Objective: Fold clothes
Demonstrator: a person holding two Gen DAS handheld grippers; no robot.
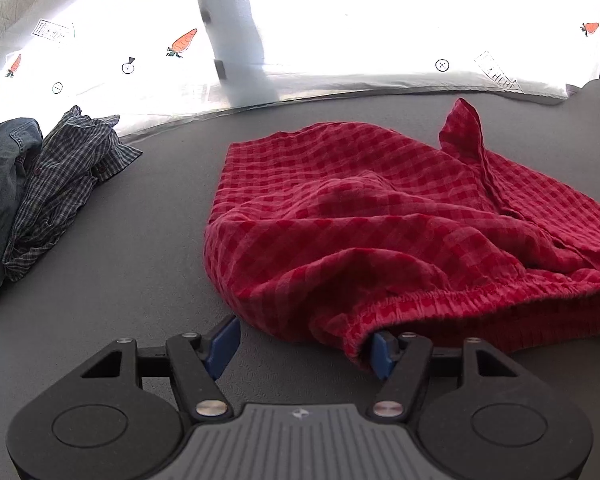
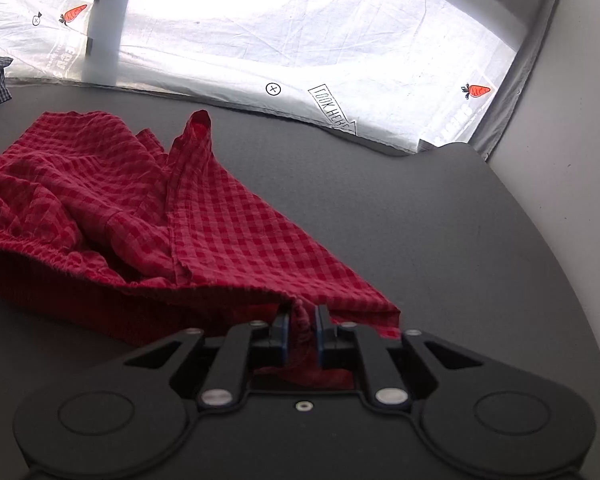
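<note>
Two grippers are on the job here, both down low on a dark grey table [image 1: 140, 216]. The red checked garment [image 1: 380, 208] lies rumpled in the middle of that table, with its gathered, elastic-looking edge turned toward the cameras and one corner poking up at the far side.

The left gripper [image 1: 304, 344] sits at the near left end of that gathered edge with its blue-padded fingers [image 1: 224, 344] spread wide. Cloth drapes over the finger on the right side of the left wrist view, while the other one rests on bare table just off the fabric. Nothing is pinched between them.

The right gripper [image 2: 301, 330] is a different story: its jaws are drawn in close with a bunched wad of the red cloth [image 2: 220, 232] squeezed between the blue pads, at the near right corner of the garment. A folded flap of fabric hangs just to the right of the fingers.

Off at the table's far left corner there's a small heap, well apart from the red piece: a dark plaid shirt [image 1: 64, 184] crumpled right against a blue denim item [image 1: 0, 184]. Behind the table hangs a white sheet [image 2: 300, 52] printed with little carrots and "look here" labels, and a pale upright post [image 1: 232, 40] stands in front of it.
</note>
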